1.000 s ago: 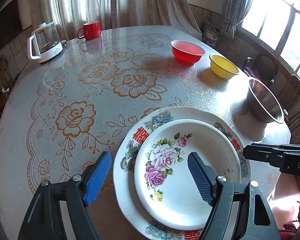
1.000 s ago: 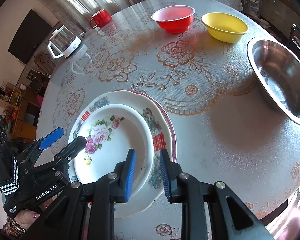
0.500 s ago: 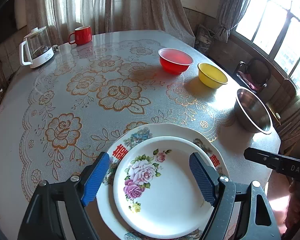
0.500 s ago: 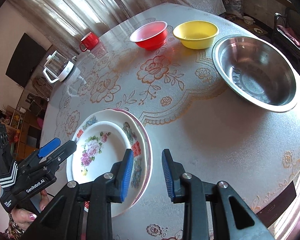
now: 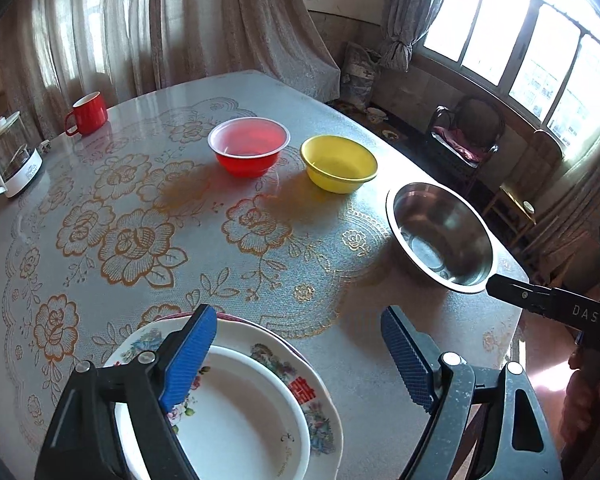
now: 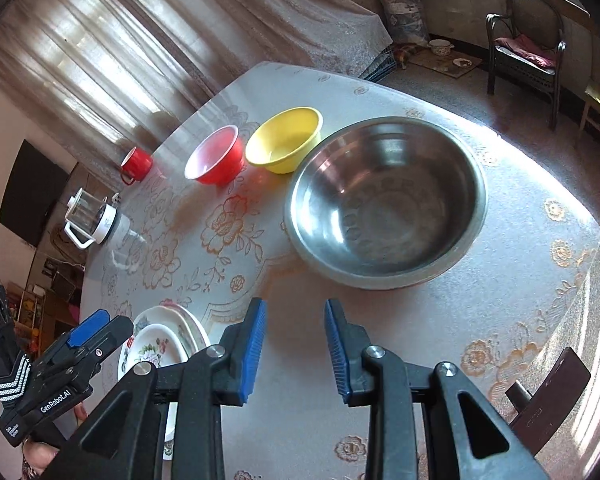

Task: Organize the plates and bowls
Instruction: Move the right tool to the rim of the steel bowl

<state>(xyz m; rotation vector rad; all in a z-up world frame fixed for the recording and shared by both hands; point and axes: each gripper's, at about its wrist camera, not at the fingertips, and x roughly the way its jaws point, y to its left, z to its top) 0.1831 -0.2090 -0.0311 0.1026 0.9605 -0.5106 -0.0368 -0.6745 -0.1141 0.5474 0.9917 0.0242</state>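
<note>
Steel bowl (image 6: pixel 386 204) sits on counter (image 6: pixel 500 300) just ahead of right fingers (image 6: pixel 252 344), narrowly parted, holding nothing, jaws just opening. Left fingers (image 5: pixel 190 354) spread wide, empty; stacked plates (image 5: pixel 236 412) below them.

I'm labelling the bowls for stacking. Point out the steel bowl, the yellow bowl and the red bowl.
steel bowl (image 6: pixel 384 204), right wrist view, inner bottom.
yellow bowl (image 5: pixel 340 162), left wrist view, inner wall.
red bowl (image 5: pixel 248 142), left wrist view, inside.

- A lived-in home dining room.
- Beyond the fingers, a round table (image 5: pixel 80 248) under a floral cloth.
- Further off: lace curtains (image 5: pixel 220 28), a cushioned chair (image 6: pixel 528 56), a wall television (image 6: pixel 32 196).
</note>
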